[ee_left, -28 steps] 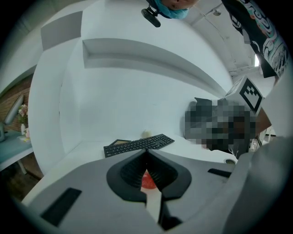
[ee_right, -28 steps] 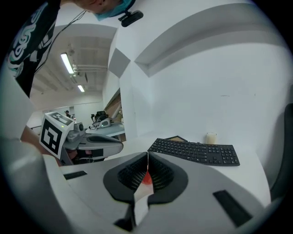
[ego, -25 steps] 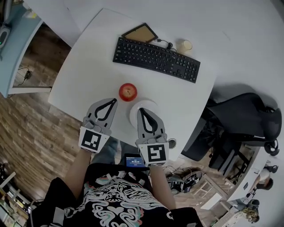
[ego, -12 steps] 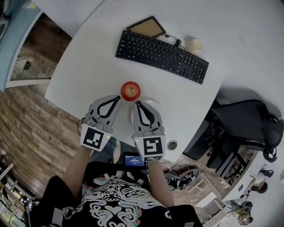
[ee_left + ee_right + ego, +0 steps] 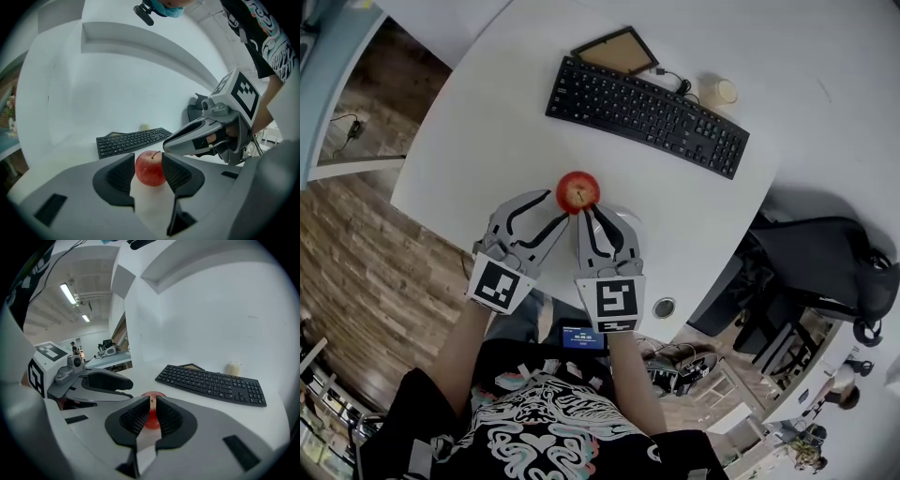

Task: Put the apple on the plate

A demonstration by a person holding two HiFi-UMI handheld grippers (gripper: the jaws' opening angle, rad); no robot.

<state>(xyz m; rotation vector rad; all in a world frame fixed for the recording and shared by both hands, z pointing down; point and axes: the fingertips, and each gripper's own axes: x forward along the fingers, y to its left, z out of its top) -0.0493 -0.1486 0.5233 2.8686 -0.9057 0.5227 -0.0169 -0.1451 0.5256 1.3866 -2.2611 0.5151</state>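
Note:
A red apple (image 5: 577,191) stands on the white table (image 5: 487,141), ahead of both grippers. My left gripper (image 5: 559,208) is open, and its jaws have just been opening. In the left gripper view the apple (image 5: 150,168) shows in the gap just beyond the fingertips, with neither pad touching it. My right gripper (image 5: 588,212) is shut and empty, its tips beside the apple's near right side. It lies over the white plate (image 5: 630,222), which is mostly hidden. In the right gripper view the apple (image 5: 151,417) peeks out behind my right gripper (image 5: 151,409).
A black keyboard (image 5: 647,114) lies across the far side of the table, with a framed board (image 5: 615,50) and a small pale cup (image 5: 722,92) behind it. A black chair (image 5: 816,262) stands to the right. The table's near edge runs under my hands.
The left jaws, shut in both earlier frames, now stand apart. Both grippers have come closer to the apple and sunk toward the table.

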